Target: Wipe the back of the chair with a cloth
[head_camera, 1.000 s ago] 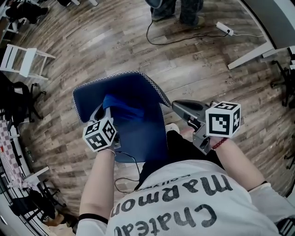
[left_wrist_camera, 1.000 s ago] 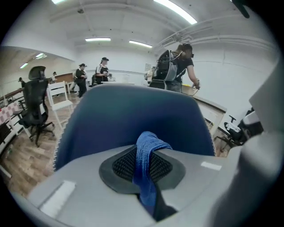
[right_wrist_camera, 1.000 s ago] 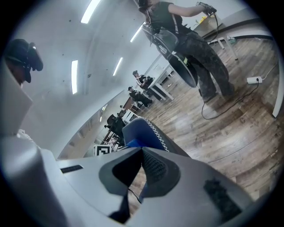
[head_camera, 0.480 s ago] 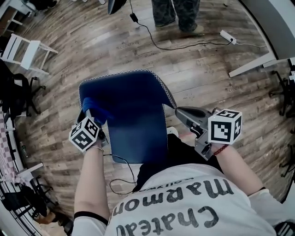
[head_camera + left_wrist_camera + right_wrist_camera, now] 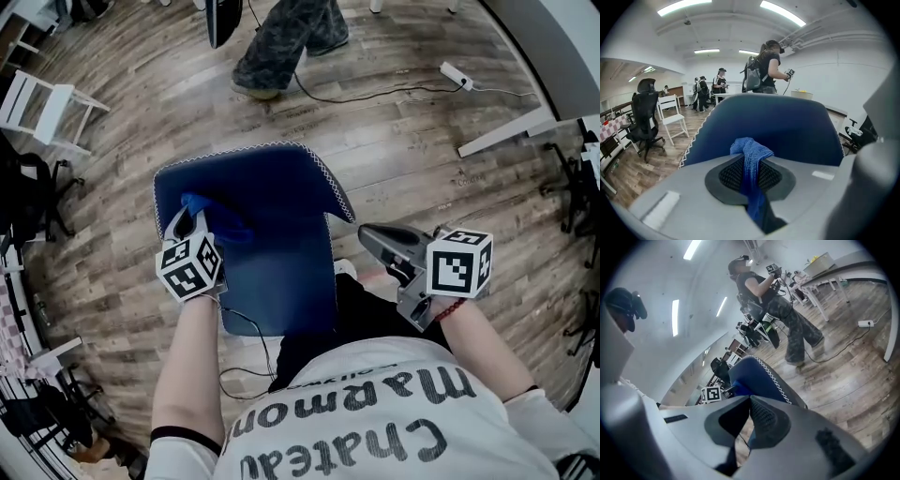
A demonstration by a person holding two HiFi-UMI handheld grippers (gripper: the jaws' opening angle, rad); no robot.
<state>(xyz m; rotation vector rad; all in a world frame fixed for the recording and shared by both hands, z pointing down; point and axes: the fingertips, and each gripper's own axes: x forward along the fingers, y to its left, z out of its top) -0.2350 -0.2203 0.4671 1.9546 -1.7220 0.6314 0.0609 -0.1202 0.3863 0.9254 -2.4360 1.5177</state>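
Observation:
The blue chair back (image 5: 277,220) with white stitched edging stands in front of me; it fills the left gripper view (image 5: 787,126) and shows in the right gripper view (image 5: 757,378). My left gripper (image 5: 190,223) is shut on a blue cloth (image 5: 214,210), which presses against the upper left of the chair back. The cloth (image 5: 751,157) hangs bunched between the jaws of that left gripper (image 5: 750,176). My right gripper (image 5: 373,234) hovers off the chair's right edge, shut, with nothing in it (image 5: 749,411).
A person's legs (image 5: 281,42) are on the wood floor beyond the chair, near a black cable (image 5: 375,91) and a power strip (image 5: 457,58). A white folding chair (image 5: 42,103) is at far left, a white table leg (image 5: 506,131) at right.
My left gripper slid the cloth left across the chair back, then back right and slightly up. The person beyond the chair has stepped left. The right gripper barely moved.

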